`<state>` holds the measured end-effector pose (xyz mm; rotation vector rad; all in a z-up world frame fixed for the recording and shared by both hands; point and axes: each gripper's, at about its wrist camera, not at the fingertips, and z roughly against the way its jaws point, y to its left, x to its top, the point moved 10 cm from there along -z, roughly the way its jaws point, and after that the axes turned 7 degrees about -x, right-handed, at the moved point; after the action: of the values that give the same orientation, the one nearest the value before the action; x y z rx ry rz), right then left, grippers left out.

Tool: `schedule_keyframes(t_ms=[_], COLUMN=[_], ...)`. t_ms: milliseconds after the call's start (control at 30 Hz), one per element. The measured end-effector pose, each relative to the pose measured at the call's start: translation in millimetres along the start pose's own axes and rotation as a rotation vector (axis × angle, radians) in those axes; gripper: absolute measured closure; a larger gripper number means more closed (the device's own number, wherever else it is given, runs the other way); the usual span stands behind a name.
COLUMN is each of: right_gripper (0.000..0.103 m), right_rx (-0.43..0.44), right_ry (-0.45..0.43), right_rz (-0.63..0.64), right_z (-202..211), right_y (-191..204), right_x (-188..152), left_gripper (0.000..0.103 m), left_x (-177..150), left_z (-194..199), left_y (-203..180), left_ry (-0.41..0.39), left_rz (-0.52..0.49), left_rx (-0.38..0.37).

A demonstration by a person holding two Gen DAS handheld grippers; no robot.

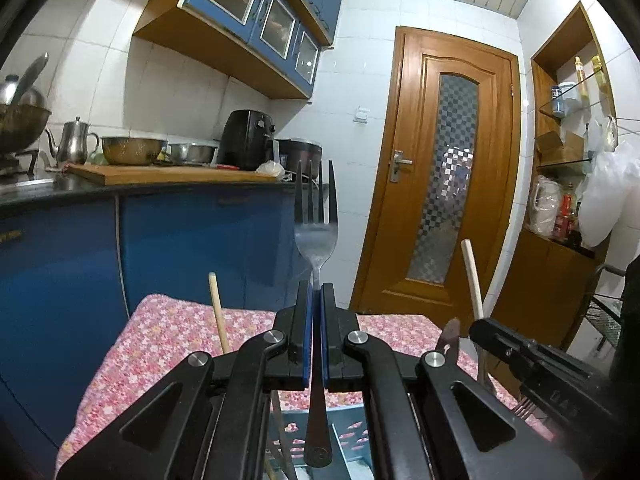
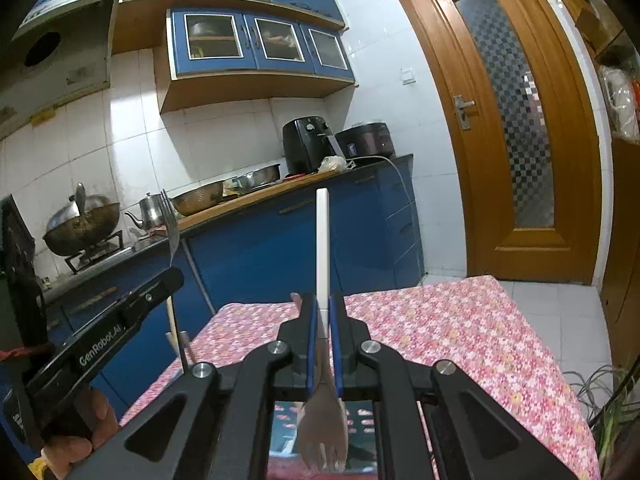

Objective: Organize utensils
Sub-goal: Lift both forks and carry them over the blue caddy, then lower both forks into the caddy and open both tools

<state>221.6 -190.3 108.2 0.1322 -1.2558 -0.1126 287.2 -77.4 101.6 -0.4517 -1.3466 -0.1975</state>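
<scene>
My left gripper (image 1: 316,286) is shut on the neck of a steel fork (image 1: 316,216), tines up, handle hanging down toward a blue utensil holder (image 1: 348,428) below. My right gripper (image 2: 323,300) is shut on a white-handled fork (image 2: 322,240), handle up, metal tines pointing down over the holder (image 2: 362,416). The left gripper and its fork (image 2: 170,220) show at the left of the right wrist view. The right gripper body (image 1: 532,364) shows at the right of the left wrist view. Wooden sticks (image 1: 219,312) stand up from the holder.
A table with a pink floral cloth (image 2: 460,332) lies below both grippers. Blue kitchen cabinets and a counter (image 1: 168,178) with pots, bowls and an air fryer stand behind. A wooden door (image 1: 444,176) is at the right, shelves beyond it.
</scene>
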Motion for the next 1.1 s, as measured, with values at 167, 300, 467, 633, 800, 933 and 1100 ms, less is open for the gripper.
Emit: schedule_keyframes(t_ms=[167, 300, 467, 633, 800, 933, 1100], right_gripper=[0.095, 0.095, 0.095, 0.094, 0.094, 0.088, 0.084], right_rx=[-0.010, -0.016, -0.020, -0.013, -0.021, -0.020, -0.009], right_ry=[-0.038, -0.054, -0.085, -0.111, -0.117, -0.110, -0.097], right_rz=[0.019, 0.031, 0.071, 0.085, 0.092, 0.090, 0.074], right_z=[-9.0, -12.9, -8.1, -5.1, -4.3, -4.0, -3.6], right_y=[1.6, 2.1, 5.8, 9.3, 10.1, 10.8, 9.4], right_x=[-1.1, -4.5, -5.6, -6.0, -6.3, -6.7, -6.9], left_gripper=[0.102, 0.102, 0.102, 0.102, 0.102, 0.101, 0.101], left_x=[-14.0, -22.6, -29.4, -32.2, -34.4, -34.2, -33.9], left_z=[-5.9, -5.6, -7.5, -5.4, -5.1, -3.2, -0.4], left_y=[6.2, 6.4, 7.6, 6.1, 2.8, 0.1, -3.2], left_ry=[0.000, 0.006, 0.016, 0.012, 0.024, 0.029, 0.035], left_rz=[0.001, -0.009, -0.024, -0.046, -0.049, -0.053, -0.059], left_rx=[0.006, 0.011, 0.022, 0.025, 0.020, 0.015, 0.018])
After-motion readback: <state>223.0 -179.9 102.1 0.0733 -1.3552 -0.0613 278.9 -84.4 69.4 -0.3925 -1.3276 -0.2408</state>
